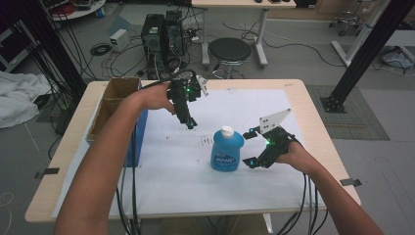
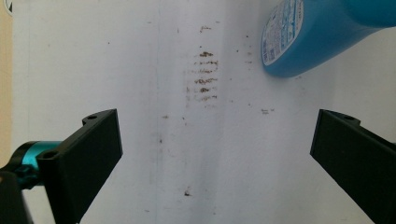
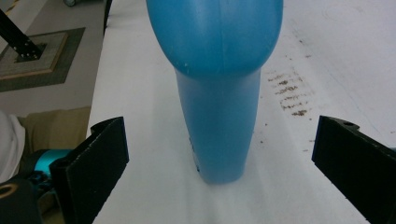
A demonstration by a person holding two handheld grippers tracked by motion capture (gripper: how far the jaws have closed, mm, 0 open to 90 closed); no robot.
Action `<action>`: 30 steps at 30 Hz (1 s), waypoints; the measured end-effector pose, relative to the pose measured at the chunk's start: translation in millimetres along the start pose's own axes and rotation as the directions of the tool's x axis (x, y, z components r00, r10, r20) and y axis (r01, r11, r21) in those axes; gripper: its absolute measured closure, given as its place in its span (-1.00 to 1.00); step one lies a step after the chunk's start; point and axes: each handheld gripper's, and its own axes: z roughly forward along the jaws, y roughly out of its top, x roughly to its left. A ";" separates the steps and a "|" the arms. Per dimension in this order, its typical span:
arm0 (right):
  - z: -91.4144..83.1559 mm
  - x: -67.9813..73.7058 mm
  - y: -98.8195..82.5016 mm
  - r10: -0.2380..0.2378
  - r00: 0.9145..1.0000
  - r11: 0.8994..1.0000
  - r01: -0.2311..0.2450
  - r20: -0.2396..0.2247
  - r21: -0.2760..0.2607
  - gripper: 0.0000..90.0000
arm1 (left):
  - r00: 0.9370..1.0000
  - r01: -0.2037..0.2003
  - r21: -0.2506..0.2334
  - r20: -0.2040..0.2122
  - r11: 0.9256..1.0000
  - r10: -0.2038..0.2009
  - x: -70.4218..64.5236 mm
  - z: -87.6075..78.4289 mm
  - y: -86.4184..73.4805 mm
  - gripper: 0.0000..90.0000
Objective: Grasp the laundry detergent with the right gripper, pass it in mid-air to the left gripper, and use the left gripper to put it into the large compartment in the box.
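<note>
We see our right gripper [image 1: 250,148], jaws wide, just beside the blue bottle [image 1: 227,150] at centre frame. Our left gripper [image 1: 190,124], jaws wide too, hangs above the counter [image 1: 313,117] upper left of it.

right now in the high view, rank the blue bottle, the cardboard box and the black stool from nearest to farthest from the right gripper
1. Blue bottle: upright on the white sheet, just to the left of the right gripper, whose jaws are open toward it.
2. Black stool: on the floor beyond the table's far edge.
3. Cardboard box: at the table's far left side, past the left arm.
</note>
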 end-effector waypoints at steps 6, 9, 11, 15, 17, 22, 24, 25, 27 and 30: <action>9.2 -0.8 0.4 0.001 1.000 1.000 -0.001 -0.006 -0.007 -0.94 | 1.000 0.003 0.004 -0.003 1.000 -0.003 0.4 -0.7 -1.1 -0.95; 12.5 -0.4 1.1 0.002 1.000 1.000 -0.002 -0.009 -0.017 -0.94 | 1.000 0.012 0.001 -0.003 1.000 -0.012 0.0 -0.6 -1.5 -0.95; 14.7 0.1 1.9 0.003 1.000 1.000 -0.003 -0.009 -0.021 -0.94 | 1.000 0.011 0.002 -0.004 1.000 -0.011 0.0 -0.5 -1.7 -0.95; 19.4 1.3 2.7 0.005 1.000 0.999 -0.005 -0.009 -0.034 -0.94 | 1.000 0.011 0.001 -0.006 1.000 -0.011 -0.2 -0.3 -2.8 -0.95; 21.8 1.3 2.4 0.004 1.000 0.999 -0.005 -0.010 -0.040 -0.94 | 1.000 0.009 0.002 -0.006 1.000 -0.009 -0.2 0.1 -3.7 -0.95; 28.0 1.2 2.0 0.003 1.000 0.998 -0.003 -0.008 -0.059 -0.94 | 1.000 0.013 0.000 -0.008 1.000 -0.013 -0.6 0.8 -5.1 -0.95; 30.3 1.2 1.8 0.005 1.000 0.998 -0.005 -0.006 -0.064 -0.94 | 1.000 0.014 -0.001 -0.007 1.000 -0.014 -0.4 0.8 -5.4 -0.95; 31.4 1.2 1.8 0.005 1.000 0.998 -0.006 -0.005 -0.069 -0.94 | 1.000 0.014 0.000 -0.007 1.000 -0.014 -0.3 0.7 -5.4 -0.95; 33.3 1.3 1.9 0.004 1.000 0.997 -0.004 -0.001 -0.074 -0.94 | 1.000 0.015 -0.001 -0.008 1.000 -0.015 -0.3 0.9 -5.4 -0.95; 36.1 1.5 1.9 -0.002 1.000 0.997 0.002 0.000 -0.079 -0.94 | 1.000 0.015 -0.002 -0.007 1.000 -0.015 -0.4 0.9 -5.3 -0.95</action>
